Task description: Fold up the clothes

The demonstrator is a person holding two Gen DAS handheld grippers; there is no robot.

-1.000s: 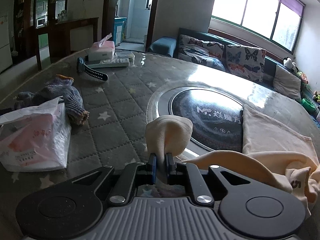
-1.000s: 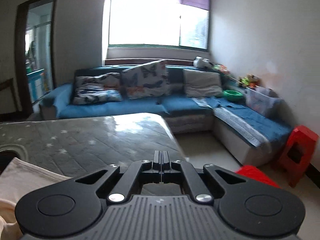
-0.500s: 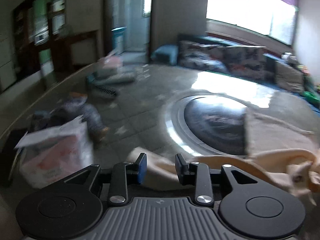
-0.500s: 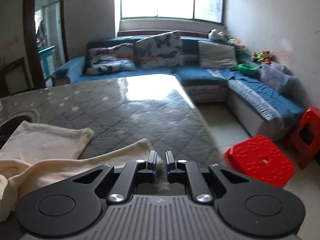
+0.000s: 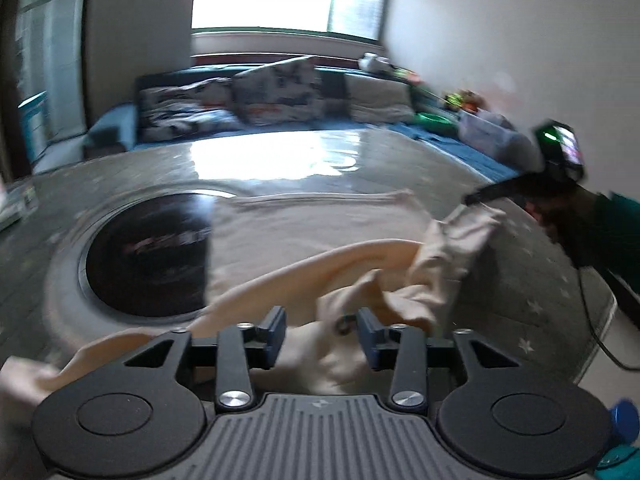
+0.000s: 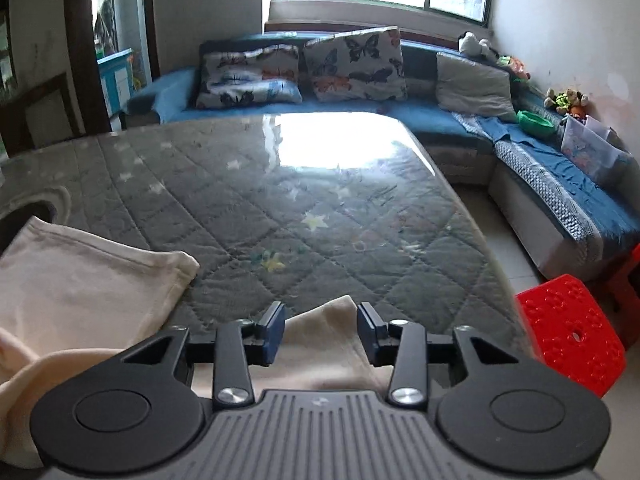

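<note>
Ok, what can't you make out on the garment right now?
- Left wrist view: motion blur smears the cream garment; its printed mark is unreadable.
- Left gripper body hides the near cloth.
- Right wrist view: the right gripper covers the near corner; the left edge crops the rest.

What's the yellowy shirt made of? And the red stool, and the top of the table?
Shirt: soft matte knit, probably cotton; it crumples and drapes. Stool: glossy moulded plastic, judging by its dimpled top. Table: quilted starry fabric, seemingly under clear glass or plastic, since the window glares off it.
</note>
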